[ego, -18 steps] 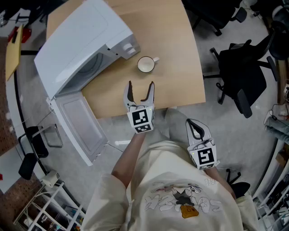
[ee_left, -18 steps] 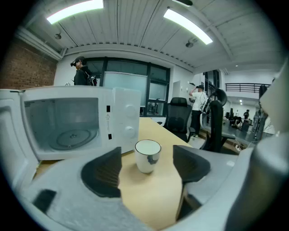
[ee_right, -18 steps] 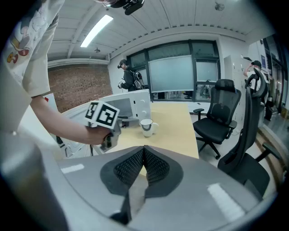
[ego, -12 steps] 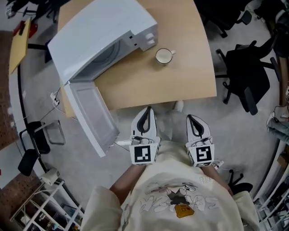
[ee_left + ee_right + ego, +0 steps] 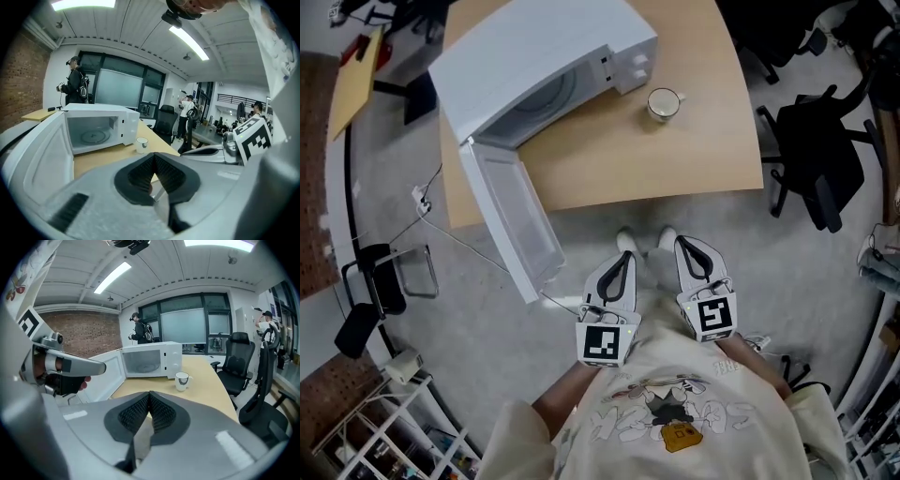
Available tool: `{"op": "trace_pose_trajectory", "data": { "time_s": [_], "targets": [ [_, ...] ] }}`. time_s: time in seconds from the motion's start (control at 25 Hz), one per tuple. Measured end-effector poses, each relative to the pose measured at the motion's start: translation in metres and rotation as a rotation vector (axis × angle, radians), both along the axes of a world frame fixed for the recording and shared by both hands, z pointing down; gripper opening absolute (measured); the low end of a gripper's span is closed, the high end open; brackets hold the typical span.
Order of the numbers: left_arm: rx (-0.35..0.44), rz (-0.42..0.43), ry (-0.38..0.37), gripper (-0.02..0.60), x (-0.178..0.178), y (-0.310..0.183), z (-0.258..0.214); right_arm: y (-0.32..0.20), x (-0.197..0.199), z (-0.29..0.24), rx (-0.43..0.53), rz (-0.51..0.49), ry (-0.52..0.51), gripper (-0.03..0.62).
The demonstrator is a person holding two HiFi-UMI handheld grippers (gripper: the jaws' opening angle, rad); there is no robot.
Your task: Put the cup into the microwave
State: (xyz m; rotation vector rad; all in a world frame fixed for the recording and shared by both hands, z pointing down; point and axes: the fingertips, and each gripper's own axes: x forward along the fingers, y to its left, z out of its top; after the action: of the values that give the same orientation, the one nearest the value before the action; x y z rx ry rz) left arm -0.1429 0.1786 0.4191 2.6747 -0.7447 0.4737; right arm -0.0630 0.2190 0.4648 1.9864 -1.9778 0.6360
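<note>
A white cup [image 5: 663, 103] [image 5: 141, 145] [image 5: 182, 379] stands upright on the wooden table [image 5: 675, 159], just right of the white microwave [image 5: 539, 70] [image 5: 101, 127] [image 5: 150, 359]. The microwave's door [image 5: 511, 225] hangs open past the table's near edge, and its cavity is empty. Both grippers are held close to my body, well short of the table. My left gripper [image 5: 623, 262] [image 5: 152, 159] is shut with nothing in it. My right gripper [image 5: 692, 247] [image 5: 149, 397] is shut and empty too.
Black office chairs [image 5: 811, 159] [image 5: 239, 357] stand right of the table. A wire shelf [image 5: 384, 431] and a small black chair [image 5: 375, 291] are at the lower left. Other people [image 5: 75, 86] stand at the far side of the room.
My left gripper has pulled back from over the table's edge to my body and its jaws have shut. The table and microwave have slid up in the head view.
</note>
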Motion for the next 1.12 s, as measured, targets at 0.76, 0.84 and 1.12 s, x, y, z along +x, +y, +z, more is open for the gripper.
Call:
{"op": "trace_pose_trajectory", "data": {
  "time_s": [0.76, 0.84, 1.12],
  "targets": [
    [-0.042, -0.079, 0.024, 0.005, 0.063, -0.074, 0.006, -0.071, 0.084, -0.012, 0.072, -0.058, 0.012, 0.072],
    [-0.023, -0.1, 0.011, 0.005, 0.08, -0.083, 0.004, -0.085, 0.104, -0.01, 0.074, -0.088, 0.016, 0.078],
    [-0.069, -0.049, 0.048, 0.005, 0.116, -0.104, 0.011, -0.13, 0.128, 0.004, 0.048, -0.225, 0.023, 0.174]
  ]
}}
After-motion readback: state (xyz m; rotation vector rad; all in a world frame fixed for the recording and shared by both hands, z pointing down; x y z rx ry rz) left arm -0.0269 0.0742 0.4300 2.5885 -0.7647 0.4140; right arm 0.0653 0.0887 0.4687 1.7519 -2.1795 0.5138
